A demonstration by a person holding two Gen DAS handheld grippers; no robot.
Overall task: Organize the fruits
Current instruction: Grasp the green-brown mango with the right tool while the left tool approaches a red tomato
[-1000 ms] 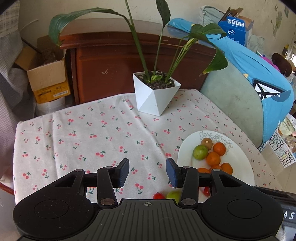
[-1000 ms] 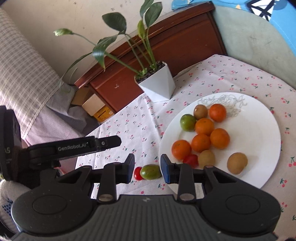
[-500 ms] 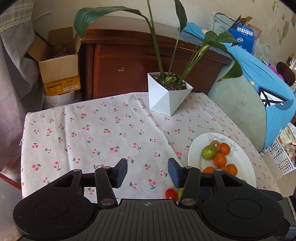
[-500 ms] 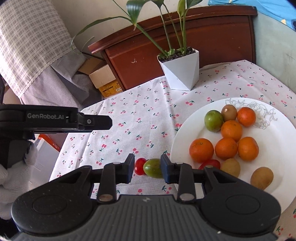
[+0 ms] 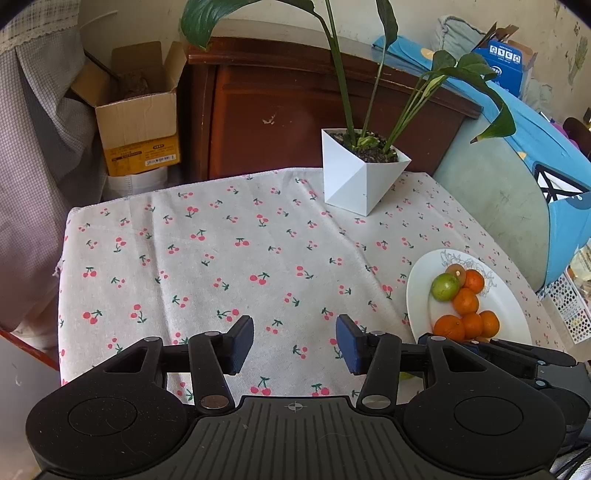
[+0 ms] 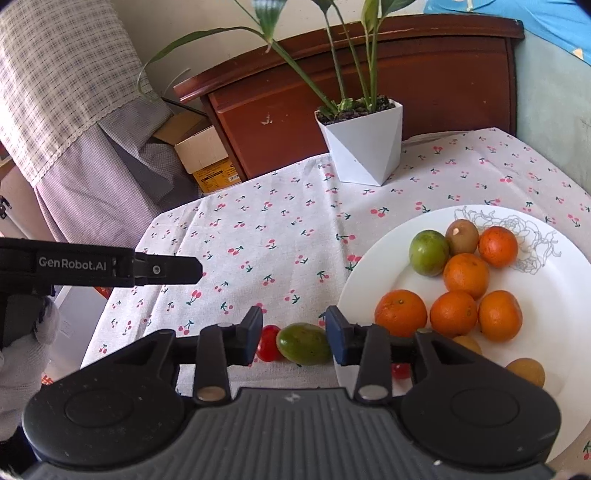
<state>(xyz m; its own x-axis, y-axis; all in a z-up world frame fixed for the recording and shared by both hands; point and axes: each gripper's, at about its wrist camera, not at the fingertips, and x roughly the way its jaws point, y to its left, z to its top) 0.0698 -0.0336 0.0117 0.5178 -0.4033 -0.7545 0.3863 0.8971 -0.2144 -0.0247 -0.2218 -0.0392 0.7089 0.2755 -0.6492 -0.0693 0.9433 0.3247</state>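
Cherry-print tablecloth (image 6: pixel 280 236), green tomato (image 6: pixel 304 343) between fingers (image 6: pixel 334 334)

Both wrist views face the plant pot (image 5: pixel 360 177), sharing the plate (image 6: pixel 569 280).

**The room behind my table**

I face a dark red-brown wooden cabinet (image 5: pixel 314 110) standing against a pale cream wall (image 5: pixel 140 22). To its left an open cardboard box (image 5: pixel 136 110) sits on a white container. Checked cloth (image 6: pixel 62 74) hangs at my far left. On the cherry-print tablecloth (image 5: pixel 221 258) stands a white faceted plant pot (image 5: pixel 354 177) with long green leaves. To my right is a grey-green chair back (image 5: pixel 495 192) draped in blue fabric (image 5: pixel 535 122). Daylight is soft.
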